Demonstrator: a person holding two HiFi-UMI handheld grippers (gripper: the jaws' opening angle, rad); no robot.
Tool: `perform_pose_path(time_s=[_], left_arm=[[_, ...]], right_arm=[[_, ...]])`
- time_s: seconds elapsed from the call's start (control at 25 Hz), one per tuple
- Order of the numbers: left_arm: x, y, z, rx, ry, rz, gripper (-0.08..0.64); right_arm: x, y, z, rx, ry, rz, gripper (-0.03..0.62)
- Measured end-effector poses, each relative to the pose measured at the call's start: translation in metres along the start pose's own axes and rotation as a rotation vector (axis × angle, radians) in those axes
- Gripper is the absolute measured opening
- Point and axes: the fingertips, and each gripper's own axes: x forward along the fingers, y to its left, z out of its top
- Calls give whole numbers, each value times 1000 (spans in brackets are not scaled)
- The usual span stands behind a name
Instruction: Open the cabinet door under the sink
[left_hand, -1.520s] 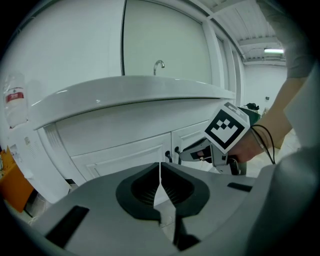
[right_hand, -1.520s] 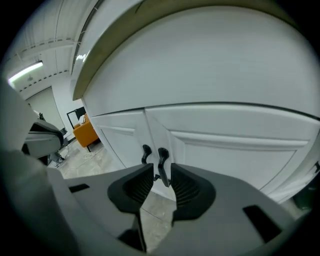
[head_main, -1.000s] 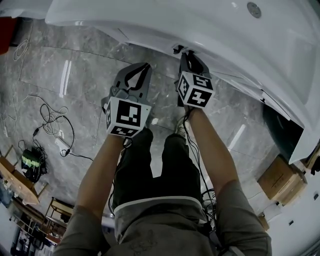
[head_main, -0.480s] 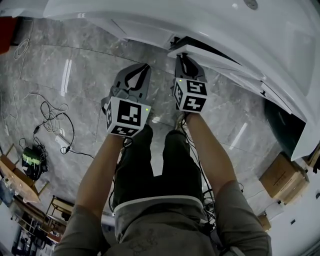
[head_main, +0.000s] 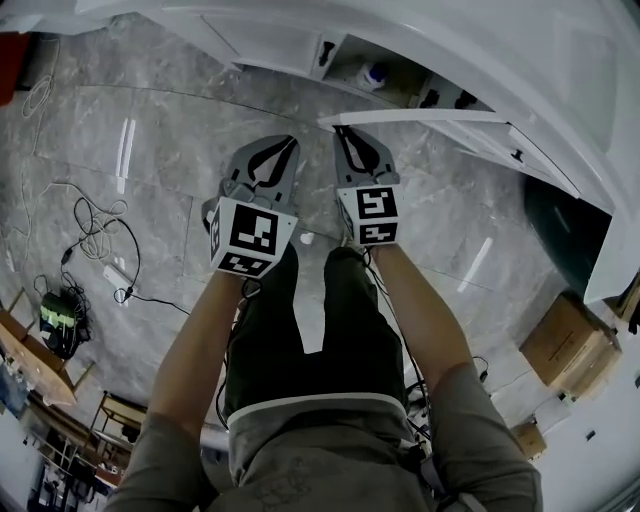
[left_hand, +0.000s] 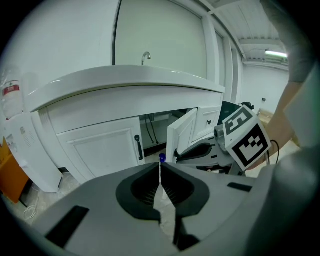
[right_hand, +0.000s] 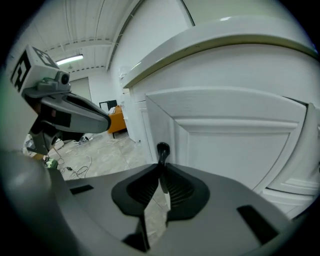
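The white cabinet door (head_main: 420, 118) under the sink (head_main: 470, 40) stands swung out, seen edge-on from the head view. My right gripper (head_main: 351, 137) is shut on its black handle (right_hand: 162, 150), which sticks up between the jaws in front of the door panel (right_hand: 225, 145). My left gripper (head_main: 274, 152) hovers beside it to the left, shut on nothing. In the left gripper view the open door (left_hand: 181, 134) and the right gripper (left_hand: 200, 150) sit right of the closed neighbouring door (left_hand: 100, 150). Inside the cabinet a bottle (head_main: 375, 75) shows.
Grey marble floor (head_main: 150, 120) lies below, with cables (head_main: 100, 230) and a power strip at the left. Cardboard boxes (head_main: 560, 350) stand at the right. The person's legs (head_main: 300, 330) are below the grippers. A further closed door with a black handle (head_main: 515, 155) is to the right.
The right gripper has pulled back toward the person with the handle, and the door has swung from nearly closed to wide open, baring the cabinet's inside. The left gripper barely moved.
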Motion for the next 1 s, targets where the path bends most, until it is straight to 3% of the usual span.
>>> perform_pose_path(time_s=[0.2,0.4,0.64,0.84,1.0], left_arm=[[-2,-41,-6,-10,19,-56,23],[-2,-87,-7,31,36,-123,23],[-1,-140,-6,77,54,-204,23],[6,-174,1,137,70,-267,23],[5,-199,11,135,76,-289,23]], right_arm=[[-34,8,-23,-3,11,14,52],[-90,6,-62,-31,0,34,52],[-163,-34,-112,-21,7,-59,52],[-214,-95,-148,77,37,-234,51],[-224,-84,-144,33,67,-175,55]])
